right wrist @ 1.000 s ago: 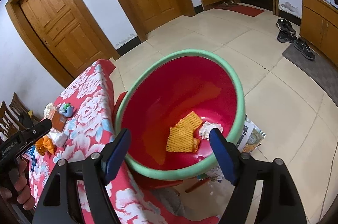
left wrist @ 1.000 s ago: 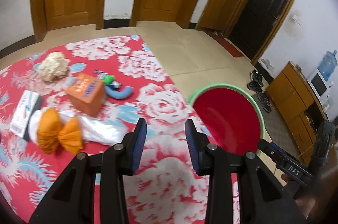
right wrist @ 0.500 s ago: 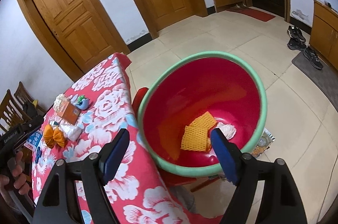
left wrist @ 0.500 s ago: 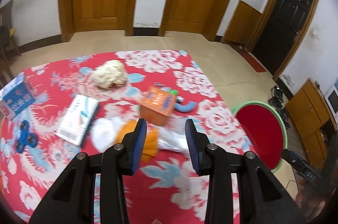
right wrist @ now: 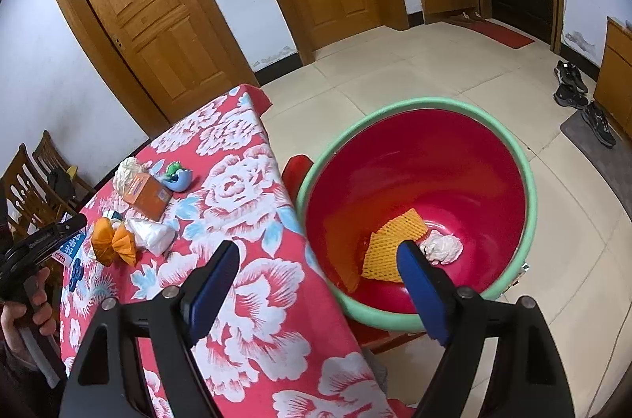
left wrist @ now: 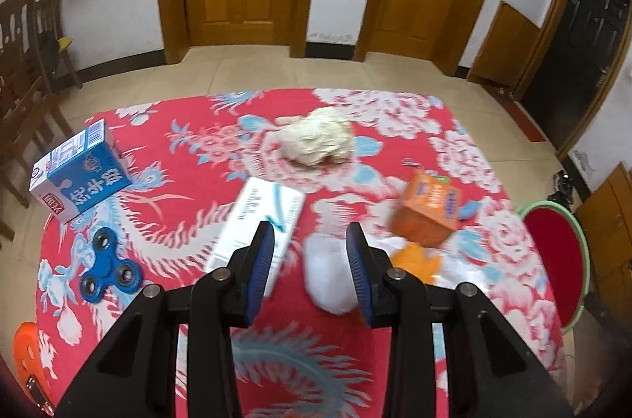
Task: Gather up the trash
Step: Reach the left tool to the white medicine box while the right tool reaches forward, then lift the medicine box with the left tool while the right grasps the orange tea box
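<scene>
My left gripper (left wrist: 311, 260) hangs open and empty over the red flowered tablecloth (left wrist: 189, 149). Just beyond its right finger lies a white plastic bag (left wrist: 328, 276), and next to that an orange foam net (left wrist: 414, 260). A white box (left wrist: 260, 220) sits behind the left finger. Farther back are a crumpled paper ball (left wrist: 316, 141) and an orange box (left wrist: 430, 212). My right gripper (right wrist: 318, 276) is opening wide with nothing between its fingers, above the table edge and the red basin (right wrist: 525, 181). An orange net (right wrist: 395, 240) and a paper wad (right wrist: 440, 248) lie in the basin.
A blue carton (left wrist: 79, 173) and a blue fidget spinner (left wrist: 108, 270) lie at the table's left. A blue and green toy (right wrist: 177, 177) sits by the orange box (right wrist: 146, 195). Wooden chairs (left wrist: 27, 62) stand left of the table; shoes (right wrist: 572, 86) lie on the tiled floor.
My left gripper has swung left, away from the basin, to above the white box and the plastic bag. The right gripper's jaws have widened and it has drifted back toward the table edge.
</scene>
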Available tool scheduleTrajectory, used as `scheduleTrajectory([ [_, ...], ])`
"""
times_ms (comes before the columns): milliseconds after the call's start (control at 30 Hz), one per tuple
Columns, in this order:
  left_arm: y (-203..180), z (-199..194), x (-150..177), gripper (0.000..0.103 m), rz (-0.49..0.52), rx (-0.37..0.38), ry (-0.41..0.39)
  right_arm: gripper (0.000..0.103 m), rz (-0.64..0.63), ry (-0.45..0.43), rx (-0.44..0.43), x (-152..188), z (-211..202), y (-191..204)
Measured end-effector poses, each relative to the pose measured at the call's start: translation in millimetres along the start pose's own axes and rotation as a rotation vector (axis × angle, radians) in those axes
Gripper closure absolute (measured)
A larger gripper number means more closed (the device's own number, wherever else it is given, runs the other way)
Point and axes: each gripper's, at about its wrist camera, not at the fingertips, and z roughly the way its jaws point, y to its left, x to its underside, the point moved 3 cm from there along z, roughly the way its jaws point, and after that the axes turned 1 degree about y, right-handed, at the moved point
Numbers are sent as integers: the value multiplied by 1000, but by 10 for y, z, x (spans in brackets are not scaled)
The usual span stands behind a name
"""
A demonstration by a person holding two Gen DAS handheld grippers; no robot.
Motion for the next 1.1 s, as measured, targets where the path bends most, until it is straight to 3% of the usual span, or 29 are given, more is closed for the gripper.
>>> scheduleTrajectory([
  [67,69,80,0,65,-1,-16,19,16,-1,4,-1,-6,9,22],
  [133,131,168,5,53,-2,-37,40,16,-6,7,1,-13,20,54],
  [200,183,247,12,48,0,-50,53,15,-12,8,5,-22,29,96],
  [467,287,456,41,46,36,-118,71,14,-39,22,1,-66,112,276],
  [800,417,599,82,45,-33,-65,88,11,-98,32,-33,-201,248,655],
  [1100,442,577,102,46,-40,-71,46,8,-150,72,-86,-293,538,1163],
])
